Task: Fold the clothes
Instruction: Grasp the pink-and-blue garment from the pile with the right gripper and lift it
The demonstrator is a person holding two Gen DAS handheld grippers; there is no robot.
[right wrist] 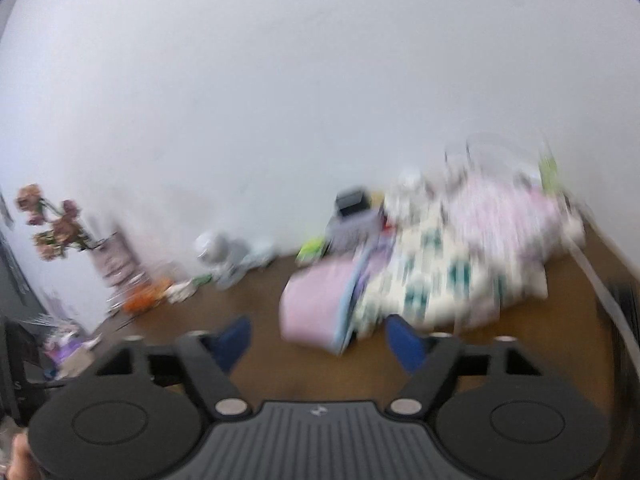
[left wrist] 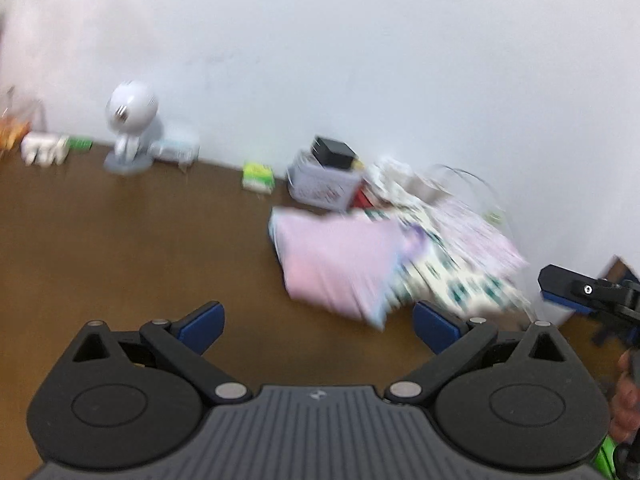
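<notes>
A folded pink garment (left wrist: 336, 264) lies on the brown table (left wrist: 120, 248), on a small stack at the right. Beside it sprawls a loose heap of clothes (left wrist: 452, 240), white with green marks and pale pink print. My left gripper (left wrist: 318, 326) is open, its blue pads wide apart, short of the pink garment and holding nothing. The right gripper's finger (left wrist: 568, 288) shows at the right edge of the left wrist view. In the right wrist view, blurred by motion, the pink garment (right wrist: 316, 304) and the heap (right wrist: 460, 264) lie ahead of my open, empty right gripper (right wrist: 320, 340).
Along the white wall stand a round white camera (left wrist: 130, 128), a lilac basket (left wrist: 324, 184) with a black box, a green packet (left wrist: 258, 176) and small white items (left wrist: 42, 148). Dried flowers (right wrist: 52, 224) and clutter sit at the far left. A hand (left wrist: 626, 400) shows at right.
</notes>
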